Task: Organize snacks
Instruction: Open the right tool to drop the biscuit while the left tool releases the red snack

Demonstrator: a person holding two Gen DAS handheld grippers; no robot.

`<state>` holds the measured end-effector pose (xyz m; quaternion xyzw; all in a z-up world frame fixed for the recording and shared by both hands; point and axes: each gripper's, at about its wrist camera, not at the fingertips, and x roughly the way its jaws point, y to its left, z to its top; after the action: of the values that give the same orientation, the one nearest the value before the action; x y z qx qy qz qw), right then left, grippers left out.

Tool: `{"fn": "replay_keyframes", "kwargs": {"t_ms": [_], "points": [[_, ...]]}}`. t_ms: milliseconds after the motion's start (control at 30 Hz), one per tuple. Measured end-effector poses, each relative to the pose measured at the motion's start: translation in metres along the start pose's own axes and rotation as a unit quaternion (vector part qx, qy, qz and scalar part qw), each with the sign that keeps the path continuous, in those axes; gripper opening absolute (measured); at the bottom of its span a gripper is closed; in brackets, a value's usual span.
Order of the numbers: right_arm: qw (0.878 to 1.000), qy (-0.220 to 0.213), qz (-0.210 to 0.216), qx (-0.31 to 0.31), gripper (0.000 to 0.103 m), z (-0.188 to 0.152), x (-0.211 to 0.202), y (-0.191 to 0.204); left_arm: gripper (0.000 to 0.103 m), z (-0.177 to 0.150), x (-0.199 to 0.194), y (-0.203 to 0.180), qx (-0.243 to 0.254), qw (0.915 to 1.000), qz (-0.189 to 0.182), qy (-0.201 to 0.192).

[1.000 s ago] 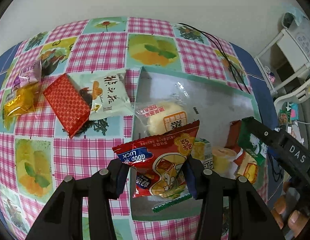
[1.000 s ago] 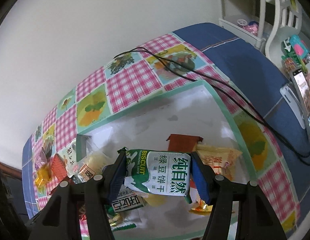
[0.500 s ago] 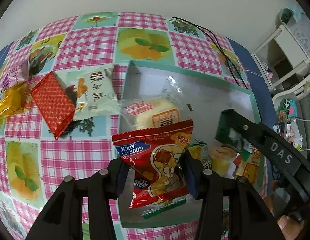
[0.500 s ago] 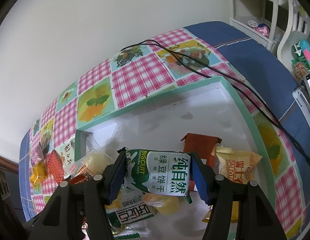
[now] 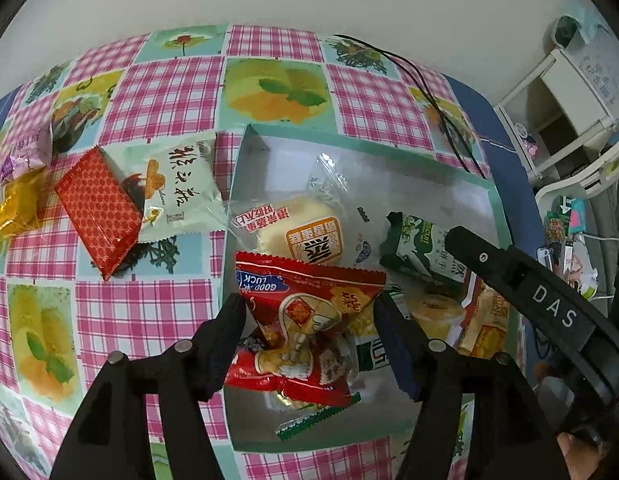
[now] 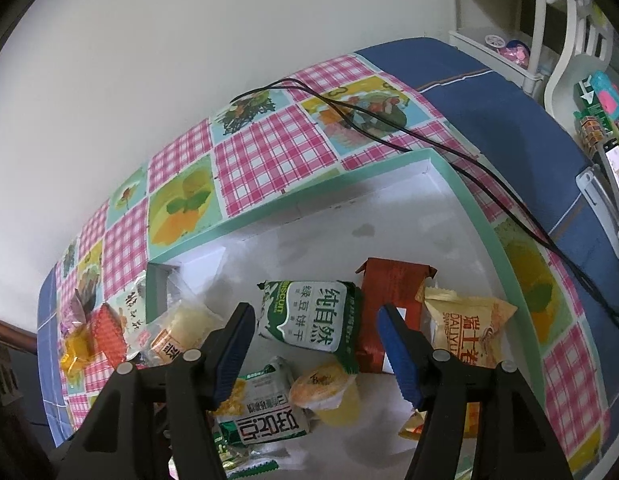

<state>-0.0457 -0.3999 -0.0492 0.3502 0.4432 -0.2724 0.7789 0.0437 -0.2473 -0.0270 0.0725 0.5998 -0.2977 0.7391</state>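
Now both grippers point steeply down over the green-rimmed box (image 5: 494,196) on the checked tablecloth (image 5: 165,92). The left gripper (image 5: 307,330) hangs above the box's near left corner; its jaws have just been opening, and the red packet (image 5: 309,308) lies between them, seemingly free of both pads, resting on the pile of snacks below. The right gripper (image 6: 315,334) stands with its jaws apart, and the green biscuit packet (image 6: 309,320) lies in the box beyond the fingertips, clear of both blue pads (image 6: 399,354). Beside it sit a brown packet (image 6: 389,304) and a yellow packet (image 6: 465,324). From the left wrist view, the right gripper's black arm crosses the box's right side, with a hand (image 5: 581,452) at the frame's lower right. Outside the box, left of it, lie a white packet (image 5: 177,188), a red dotted packet (image 5: 99,210) and a yellow candy (image 5: 13,208).
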Motion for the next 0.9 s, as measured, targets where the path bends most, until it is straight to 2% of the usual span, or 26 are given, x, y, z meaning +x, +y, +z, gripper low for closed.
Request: {"fn": "replay_keyframes", "kwargs": {"t_ms": [200, 433, 700, 900], "points": [[1.000, 0.004, -0.009, -0.006, 0.067, -0.008, -0.011, 0.002, 0.073, -0.002, -0.015, 0.007, -0.005, 1.0000, 0.006, -0.005], [0.999, 0.003, -0.030, -0.029, 0.067, -0.021, -0.026, 0.009, 0.073, -0.009, -0.034, 0.018, -0.015, 0.9998, 0.001, -0.014], [0.997, 0.013, -0.047, -0.052, 0.067, -0.046, -0.035, 0.014, 0.074, -0.030, -0.044, 0.036, -0.036, 0.9991, 0.014, -0.016], [0.997, 0.013, -0.047, -0.060, 0.067, -0.061, -0.044, 0.016, 0.074, -0.036, -0.057, 0.043, -0.033, 0.9987, 0.028, -0.028]]}}
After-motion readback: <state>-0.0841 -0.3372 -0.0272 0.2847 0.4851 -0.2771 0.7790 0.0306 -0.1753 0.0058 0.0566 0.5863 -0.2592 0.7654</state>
